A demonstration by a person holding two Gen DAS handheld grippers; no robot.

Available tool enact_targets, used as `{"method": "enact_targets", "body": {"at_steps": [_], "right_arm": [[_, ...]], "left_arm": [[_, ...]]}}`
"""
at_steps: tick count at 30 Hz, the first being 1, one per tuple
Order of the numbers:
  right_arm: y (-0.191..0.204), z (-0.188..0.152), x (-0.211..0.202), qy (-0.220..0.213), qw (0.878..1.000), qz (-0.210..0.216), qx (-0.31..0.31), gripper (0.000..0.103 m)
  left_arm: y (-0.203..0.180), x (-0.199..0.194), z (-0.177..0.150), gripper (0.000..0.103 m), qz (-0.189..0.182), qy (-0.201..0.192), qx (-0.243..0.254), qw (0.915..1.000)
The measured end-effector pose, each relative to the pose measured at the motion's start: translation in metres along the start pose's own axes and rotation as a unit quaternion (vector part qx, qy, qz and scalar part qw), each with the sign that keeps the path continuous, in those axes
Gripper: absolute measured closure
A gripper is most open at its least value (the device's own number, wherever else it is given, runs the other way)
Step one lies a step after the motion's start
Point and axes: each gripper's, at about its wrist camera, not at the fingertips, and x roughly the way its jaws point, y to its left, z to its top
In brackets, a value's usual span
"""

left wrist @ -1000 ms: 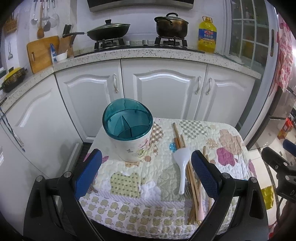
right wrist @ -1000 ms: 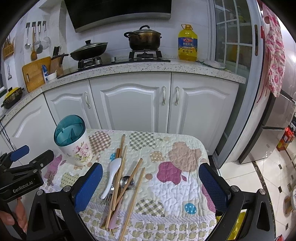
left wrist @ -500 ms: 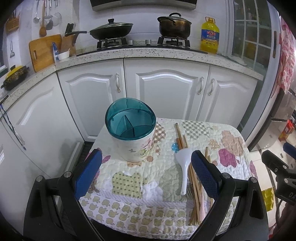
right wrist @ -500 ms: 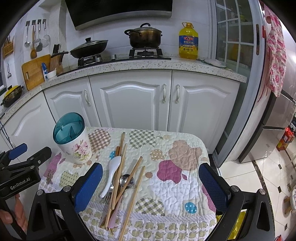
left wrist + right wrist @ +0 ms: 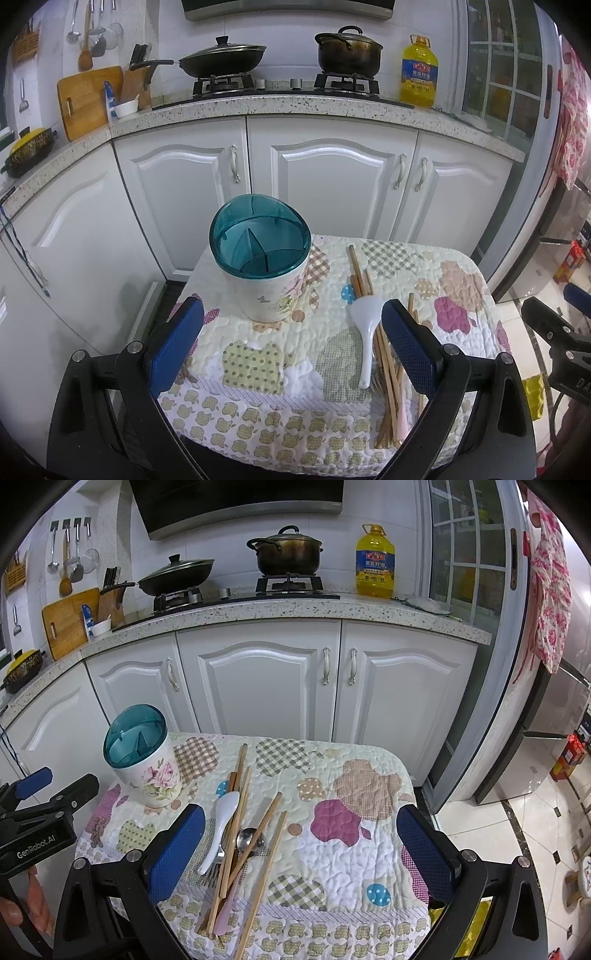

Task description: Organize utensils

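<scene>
On the small table with the quilted patchwork cloth (image 5: 369,849), centre of both frames: white ceramic utensil holder with pink flower print and teal plastic divided top (image 5: 260,258), upright, at the left half of the cloth. Just right of it, loose heap of utensils, lying flat: white plastic rice spoon (image 5: 221,827), several long wooden chopsticks (image 5: 236,812), metal spoon (image 5: 251,840) partly under 2 chopsticks, pale pink handle (image 5: 225,912) near the front edge, fork tines only partly visible beneath.

Lower part of the left wrist frame: left gripper (image 5: 291,347), blue-padded fingers (image 5: 177,343) spread wide apart, holding nothing, hovering at the near edge of the table, holder between the fingers in the frame, not touched.

Lower part of the right wrist frame: right gripper (image 5: 301,853), blue-padded fingers (image 5: 424,853) also wide apart, holding nothing, above the front of the cloth, left pad over the spoon handle in the frame; contact not possible to tell.

Upper part of both frames: white kitchen cabinets (image 5: 258,679), speckled stone counter (image 5: 314,103), black lidded pan (image 5: 223,59), dark pot (image 5: 286,555), yellow oil bottle (image 5: 375,563).
</scene>
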Motion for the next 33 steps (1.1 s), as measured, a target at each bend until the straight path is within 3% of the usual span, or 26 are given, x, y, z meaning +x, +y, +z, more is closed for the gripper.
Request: {"method": "enact_targets", "body": {"at_steps": [33], "right_arm": [[-0.004,0.002,0.008,0.011,1.000,-0.006,0.001,0.000]], "left_arm": [[-0.003,0.012,-0.005,0.005,-0.036,0.026,0.003,0.9990]]}}
